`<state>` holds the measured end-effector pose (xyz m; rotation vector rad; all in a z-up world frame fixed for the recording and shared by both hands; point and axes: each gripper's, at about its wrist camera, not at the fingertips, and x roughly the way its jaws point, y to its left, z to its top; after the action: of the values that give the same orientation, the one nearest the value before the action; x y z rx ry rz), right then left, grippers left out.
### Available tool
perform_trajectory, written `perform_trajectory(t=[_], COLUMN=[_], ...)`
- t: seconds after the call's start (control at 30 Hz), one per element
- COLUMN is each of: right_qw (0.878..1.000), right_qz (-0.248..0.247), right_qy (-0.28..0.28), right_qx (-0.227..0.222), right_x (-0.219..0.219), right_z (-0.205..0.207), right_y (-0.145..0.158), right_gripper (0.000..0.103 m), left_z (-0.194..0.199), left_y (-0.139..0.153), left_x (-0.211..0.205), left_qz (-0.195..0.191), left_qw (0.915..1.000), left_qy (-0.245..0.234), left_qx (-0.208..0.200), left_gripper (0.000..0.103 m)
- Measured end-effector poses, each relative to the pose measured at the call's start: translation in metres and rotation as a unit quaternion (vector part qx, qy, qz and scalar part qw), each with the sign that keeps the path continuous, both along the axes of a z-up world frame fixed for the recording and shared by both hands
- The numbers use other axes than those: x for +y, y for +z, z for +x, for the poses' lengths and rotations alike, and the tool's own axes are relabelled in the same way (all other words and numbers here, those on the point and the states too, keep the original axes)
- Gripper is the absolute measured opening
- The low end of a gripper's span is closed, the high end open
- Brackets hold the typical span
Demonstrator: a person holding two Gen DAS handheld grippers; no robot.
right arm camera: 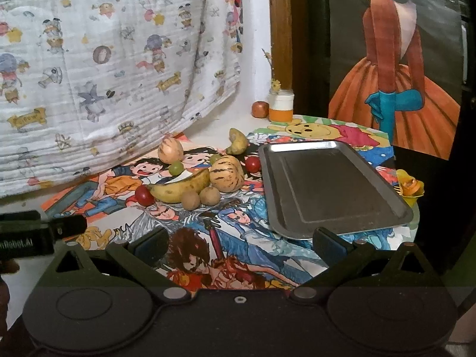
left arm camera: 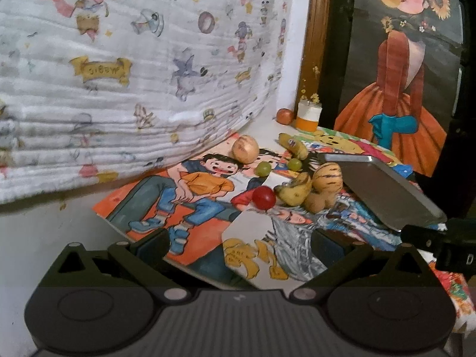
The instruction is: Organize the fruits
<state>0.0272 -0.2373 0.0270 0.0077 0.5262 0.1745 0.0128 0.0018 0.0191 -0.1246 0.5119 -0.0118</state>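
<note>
So far nothing sorted. Tray (right arm camera: 333, 190) bare, lying on the cartoon cloth (right arm camera: 238, 238) toward the right edge of the worktop (left arm camera: 44, 238); no fruit in it.

Fruit all loose on the cloth, left of the tray:
- banana (right arm camera: 181, 187) in front, red fruit (right arm camera: 144, 195) touching its left tip
- two small brown fruits (right arm camera: 190, 200) just in front of the banana
- striped melon (right arm camera: 226, 174) beside the banana's right end, second red fruit (right arm camera: 253, 164) between melon and tray rim
- paler striped melon (right arm camera: 169, 150) farther back, green grape (right arm camera: 176, 168) just before it; a second grape behind the big melon, partly hidden
- second banana (right arm camera: 238, 144) toward the back
- one reddish fruit (right arm camera: 259, 109) at the back edge beside a jar (right arm camera: 281, 107), off the cloth

Left gripper (left arm camera: 238, 245): fingers spread, nothing between them, hovering over the cloth near the front edge. Right gripper (right arm camera: 239, 242): fingers likewise spread and bare, right one near the tray's front rim.

Judgement: task at its start. Every piece left to move, presumably into the tray. Front cluster is packed tight; round pieces may roll when a neighbour is lifted.
</note>
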Motion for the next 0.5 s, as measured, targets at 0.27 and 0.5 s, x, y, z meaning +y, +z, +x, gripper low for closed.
perform_trajectory(t=[0.27, 0.5], right_qw=[0.998, 0.987], right_qz=[0.011, 0.072], right_qy=[0.063, 0.144], right_qx=[-0.015, -0.017], right_x=[-0.015, -0.032], right_z=[0.021, 0.063], right_y=[0.029, 0.092], right_gripper=[0.103, 0.103], left_z=[0.021, 0.047], left_y=[0.012, 0.028], left_x=[0.01, 0.018], left_qz=[0.006, 0.027], left_qw=[0.9997, 0.9977], left_qy=[-0.022, -0.061], left_qx=[0.007, -0.005], left_gripper=[0.103, 0.103])
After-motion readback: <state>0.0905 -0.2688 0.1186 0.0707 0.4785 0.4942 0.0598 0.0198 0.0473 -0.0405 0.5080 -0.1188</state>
